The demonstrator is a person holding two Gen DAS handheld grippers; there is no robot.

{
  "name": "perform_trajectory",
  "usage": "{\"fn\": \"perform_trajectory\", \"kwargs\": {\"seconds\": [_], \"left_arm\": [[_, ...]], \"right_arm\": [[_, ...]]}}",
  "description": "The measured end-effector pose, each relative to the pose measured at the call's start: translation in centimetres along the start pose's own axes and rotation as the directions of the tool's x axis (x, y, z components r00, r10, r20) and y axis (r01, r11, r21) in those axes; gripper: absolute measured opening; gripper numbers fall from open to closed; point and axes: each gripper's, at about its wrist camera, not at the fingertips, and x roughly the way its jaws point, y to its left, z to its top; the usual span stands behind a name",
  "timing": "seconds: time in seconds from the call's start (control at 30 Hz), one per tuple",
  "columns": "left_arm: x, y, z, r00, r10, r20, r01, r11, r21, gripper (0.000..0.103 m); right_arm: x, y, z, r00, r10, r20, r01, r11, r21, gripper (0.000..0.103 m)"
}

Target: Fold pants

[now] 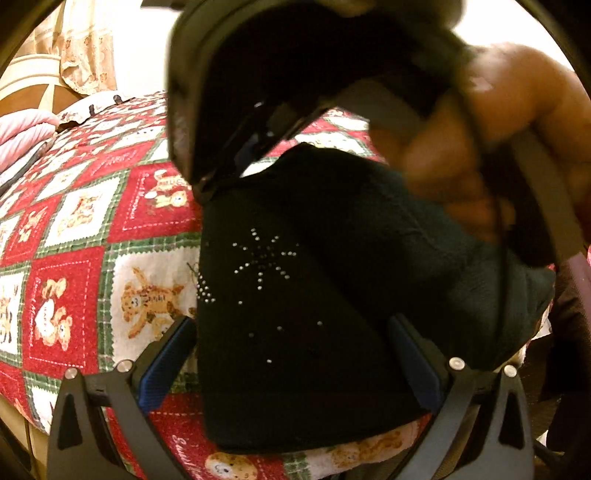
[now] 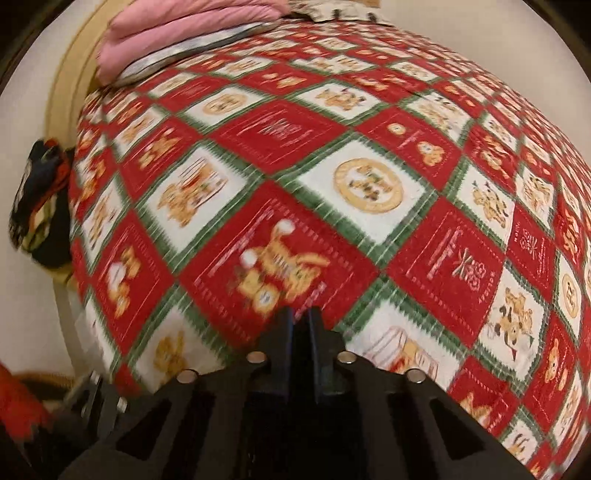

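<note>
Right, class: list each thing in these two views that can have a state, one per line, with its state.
Black pants: folded into a compact bundle, lying on the quilt.
Left hand-held gripper: open, fingers either side of the pants.
Right hand-held gripper: shut, nothing seen between its fingers.
Quilt: spread flat over the bed.
Pink bedding: folded, stacked at the quilt's far edge.

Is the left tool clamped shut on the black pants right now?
No. The left tool stands open, its blue-padded fingers spread either side of the folded black pants.
</note>
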Motion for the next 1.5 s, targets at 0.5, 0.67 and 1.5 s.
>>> {"fn": "perform_trajectory", "kwargs": {"seconds": [0.5, 0.67, 1.5], "left_arm": [[0.1, -0.9, -0.2, 1.0, -0.007, 0.004, 0.007, 1.0, 0.008, 0.103], [-1.1, -0.2, 0.3, 1.0, -0.029, 0.007, 0.03, 0.999, -0.017, 0.103], [-1.8, 3.8, 0.4, 0.957, -0.284, 0.065, 0.292, 0.933, -0.212, 0.016]], "right_arm": [[-2.3, -1.2, -0.4, 0.98, 0.199, -0.005, -0.199, 0.98, 0.008, 0.049], [-1.2, -1.1, -0.7, 0.982, 0.181, -0.056, -0.181, 0.983, 0.001, 0.048], [-5.0, -3.3, -3.8, 0.964, 0.184, 0.194, -0.21, 0.97, 0.123, 0.015]]}}
